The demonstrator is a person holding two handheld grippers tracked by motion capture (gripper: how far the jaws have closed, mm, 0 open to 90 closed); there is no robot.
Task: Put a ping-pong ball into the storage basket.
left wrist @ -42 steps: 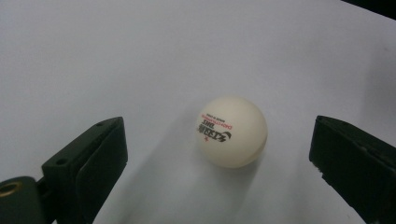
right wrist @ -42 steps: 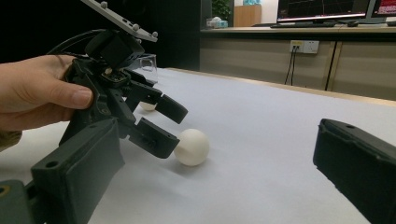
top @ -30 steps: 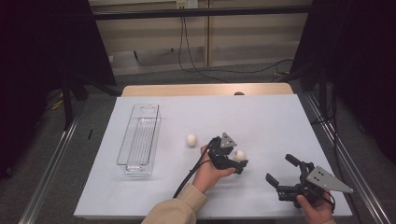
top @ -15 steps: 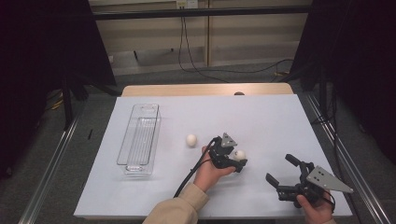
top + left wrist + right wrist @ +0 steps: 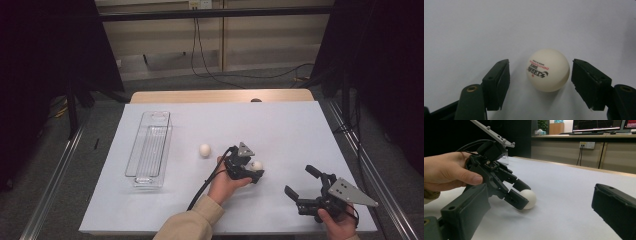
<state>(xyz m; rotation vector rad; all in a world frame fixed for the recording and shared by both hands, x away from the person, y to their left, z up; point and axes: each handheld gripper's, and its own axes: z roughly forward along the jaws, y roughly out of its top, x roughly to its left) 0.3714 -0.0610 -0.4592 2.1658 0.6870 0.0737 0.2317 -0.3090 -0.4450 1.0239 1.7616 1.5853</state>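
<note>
A white ping-pong ball [image 5: 548,70] with printed lettering lies on the white table between the jaws of my left gripper [image 5: 540,76]. The jaws have just been closing on it. A narrow gap still shows on each side, so the pads are not pressing. In the high view the left gripper [image 5: 255,169] sits mid-table around that ball [image 5: 257,164]. A second white ball [image 5: 205,150] rests to its left. My right gripper [image 5: 300,181] stands open near the front right with nothing between its jaws. Its own view faces the left gripper [image 5: 520,195] and the ball [image 5: 530,198].
A clear plastic tray [image 5: 149,150] stands lengthwise on the left part of the table [image 5: 280,125]. A cable trails from the left gripper toward the front edge. Dark curtains and metal rails flank the table.
The left gripper's jaws have drawn closer together around the ball. Both hands and both balls have stayed where they were.
</note>
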